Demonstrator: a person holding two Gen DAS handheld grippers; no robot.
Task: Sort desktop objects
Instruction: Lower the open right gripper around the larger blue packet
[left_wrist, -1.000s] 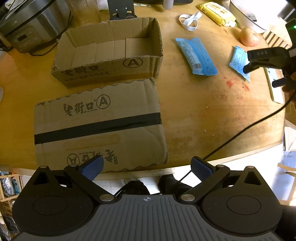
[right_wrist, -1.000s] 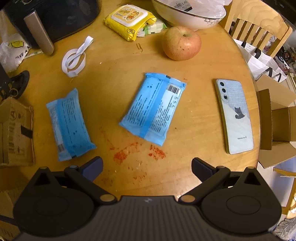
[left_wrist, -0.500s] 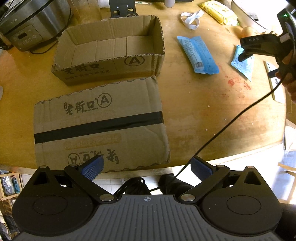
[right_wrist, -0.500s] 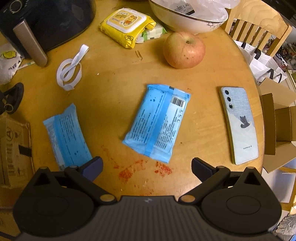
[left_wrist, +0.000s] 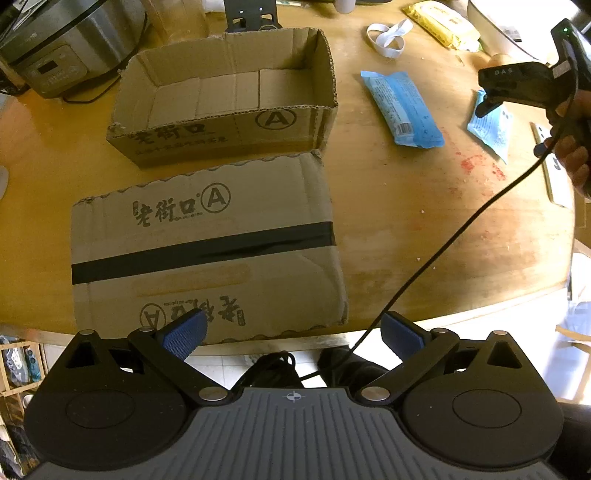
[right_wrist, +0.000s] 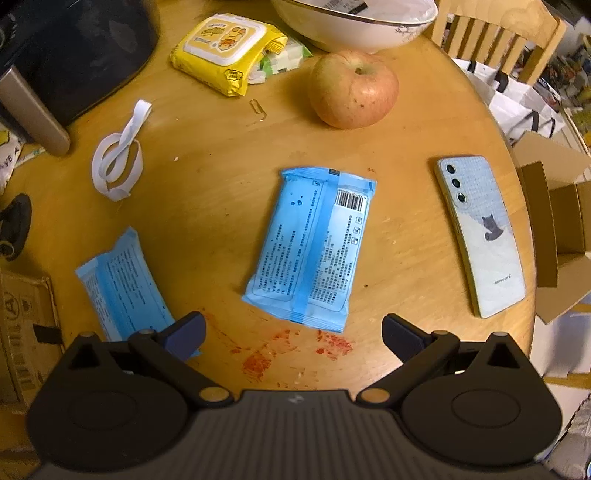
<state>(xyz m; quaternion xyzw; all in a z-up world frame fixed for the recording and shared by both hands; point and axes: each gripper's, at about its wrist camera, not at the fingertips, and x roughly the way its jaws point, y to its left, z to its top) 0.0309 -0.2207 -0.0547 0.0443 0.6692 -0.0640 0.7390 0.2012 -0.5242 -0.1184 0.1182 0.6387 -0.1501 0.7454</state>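
In the right wrist view a blue packet (right_wrist: 314, 247) lies flat on the round wooden table (right_wrist: 207, 221), just ahead of my open right gripper (right_wrist: 291, 336), which holds nothing. A second blue packet (right_wrist: 123, 288) lies at the left, its near end behind the left finger (right_wrist: 184, 334). A pale phone (right_wrist: 480, 236) lies face down to the right, an apple (right_wrist: 352, 88) beyond. My left gripper (left_wrist: 291, 338) stands open and empty over the table's near edge, in front of a taped cardboard box (left_wrist: 207, 251). An open cardboard box (left_wrist: 221, 99) sits behind it. A hand holds the right gripper (left_wrist: 487, 96) at far right.
A yellow wipes pack (right_wrist: 225, 48), a white bowl (right_wrist: 351, 22), a white elastic band (right_wrist: 118, 162) and a paperclip (right_wrist: 258, 109) lie at the back. A rice cooker (left_wrist: 70, 40) stands far left. Red stains (right_wrist: 295, 350) mark the table. A wooden chair (right_wrist: 495, 40) stands behind.
My right gripper has moved forward and turned, so the middle blue packet now sits closer and nearly straight ahead. The left gripper has barely moved. Both stay open.
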